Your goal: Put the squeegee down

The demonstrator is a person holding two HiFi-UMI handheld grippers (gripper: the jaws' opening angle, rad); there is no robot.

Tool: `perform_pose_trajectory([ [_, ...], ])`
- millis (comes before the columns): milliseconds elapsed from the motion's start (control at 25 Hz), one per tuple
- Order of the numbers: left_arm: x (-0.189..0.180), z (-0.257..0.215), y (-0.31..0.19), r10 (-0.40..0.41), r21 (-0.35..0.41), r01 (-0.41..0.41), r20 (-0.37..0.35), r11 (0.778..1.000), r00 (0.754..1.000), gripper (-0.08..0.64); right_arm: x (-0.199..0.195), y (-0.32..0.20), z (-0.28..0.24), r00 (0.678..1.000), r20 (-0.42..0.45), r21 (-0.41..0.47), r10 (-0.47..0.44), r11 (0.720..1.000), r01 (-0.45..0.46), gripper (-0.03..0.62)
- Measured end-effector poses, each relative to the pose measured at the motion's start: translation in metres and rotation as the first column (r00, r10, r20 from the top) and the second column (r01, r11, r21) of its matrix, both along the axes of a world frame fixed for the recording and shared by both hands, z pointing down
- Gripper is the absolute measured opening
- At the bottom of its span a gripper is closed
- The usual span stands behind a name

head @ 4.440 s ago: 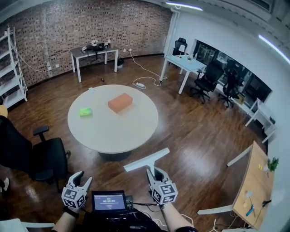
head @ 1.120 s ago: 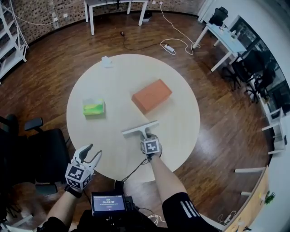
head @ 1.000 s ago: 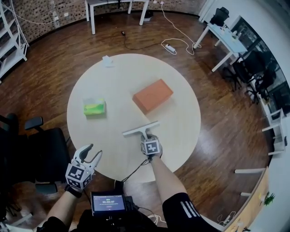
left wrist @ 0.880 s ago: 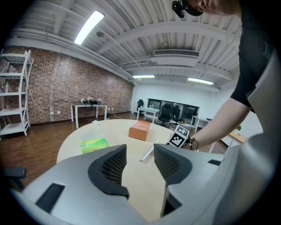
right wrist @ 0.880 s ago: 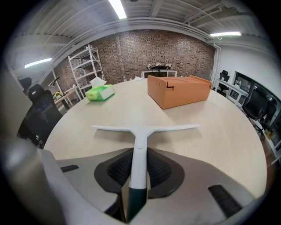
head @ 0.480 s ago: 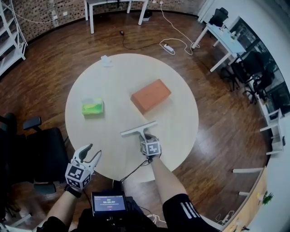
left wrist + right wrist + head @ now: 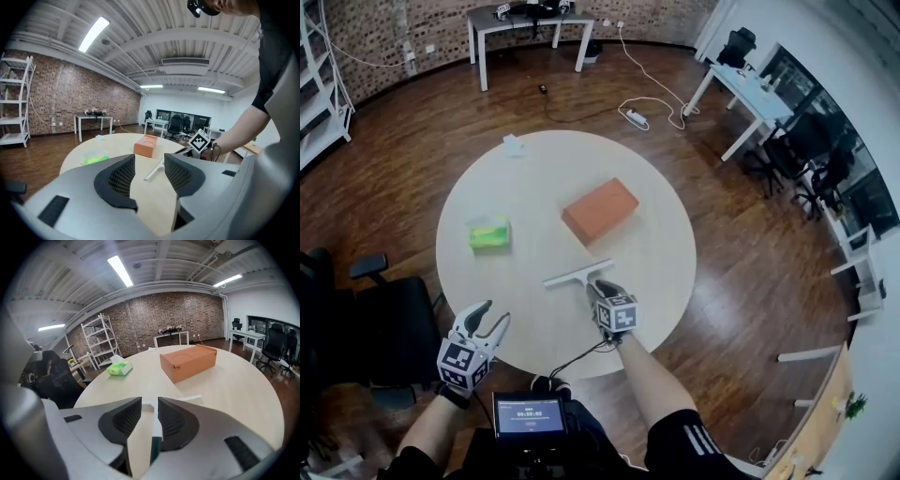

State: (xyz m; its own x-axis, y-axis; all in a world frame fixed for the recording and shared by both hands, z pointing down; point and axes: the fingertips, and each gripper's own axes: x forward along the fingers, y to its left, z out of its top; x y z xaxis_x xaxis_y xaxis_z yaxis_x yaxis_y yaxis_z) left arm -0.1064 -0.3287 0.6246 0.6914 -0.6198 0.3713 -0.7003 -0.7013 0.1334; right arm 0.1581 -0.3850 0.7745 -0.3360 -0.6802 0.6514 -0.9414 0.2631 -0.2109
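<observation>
The squeegee (image 7: 577,273), a white blade with a short handle, lies flat on the round pale table (image 7: 656,234), in front of the orange box (image 7: 600,209). My right gripper (image 7: 597,292) hangs just above the handle's near end, and its jaws are opening. In the right gripper view the handle (image 7: 156,432) shows between the pads with a gap on its left side, and my right gripper (image 7: 149,416) does not press on it. My left gripper (image 7: 490,317) is open and empty at the table's near left edge. Between its jaws the squeegee (image 7: 155,170) shows farther off.
A green tissue pack (image 7: 488,232) lies on the table's left side and a small white scrap (image 7: 514,142) at its far edge. A black chair (image 7: 384,319) stands to the left. A small screen (image 7: 528,414) sits at my waist. Desks and chairs line the room.
My right gripper has let go of the squeegee, lifted and drawn back a little toward me. The squeegee stays on the table. My left gripper has hardly moved.
</observation>
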Motion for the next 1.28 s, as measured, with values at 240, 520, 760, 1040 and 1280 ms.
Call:
perform_pose_trajectory([
  [240, 0.002, -0.019, 0.008, -0.017, 0.021, 0.017, -0.011, 1.0, 1.0, 0.204, -0.005, 0.02, -0.062, 0.995, 0.102, 0.12, -0.012, 0.993, -0.001, 0.14],
  [520, 0.009, -0.029, 0.024, -0.026, 0.027, 0.027, -0.022, 0.999, 0.999, 0.204, -0.006, 0.051, -0.138, 0.981, 0.195, 0.265, -0.021, 0.964, -0.032, 0.14],
  [760, 0.009, -0.036, 0.036, -0.041, 0.031, 0.042, -0.031, 0.999, 0.999, 0.206, 0.002, 0.084, -0.193, 0.96, 0.28, 0.322, -0.005, 0.943, -0.089, 0.133],
  [1040, 0.012, -0.042, 0.055, -0.027, 0.026, 0.027, -0.033, 0.999, 0.999, 0.204, 0.014, 0.127, -0.232, 0.953, 0.302, 0.377, -0.001, 0.919, -0.118, 0.08],
  [1280, 0.016, -0.043, 0.062, -0.016, 0.028, 0.017, -0.034, 0.999, 0.999, 0.206, 0.023, 0.154, -0.243, 0.962, 0.273, 0.388, 0.029, 0.911, -0.138, 0.054],
])
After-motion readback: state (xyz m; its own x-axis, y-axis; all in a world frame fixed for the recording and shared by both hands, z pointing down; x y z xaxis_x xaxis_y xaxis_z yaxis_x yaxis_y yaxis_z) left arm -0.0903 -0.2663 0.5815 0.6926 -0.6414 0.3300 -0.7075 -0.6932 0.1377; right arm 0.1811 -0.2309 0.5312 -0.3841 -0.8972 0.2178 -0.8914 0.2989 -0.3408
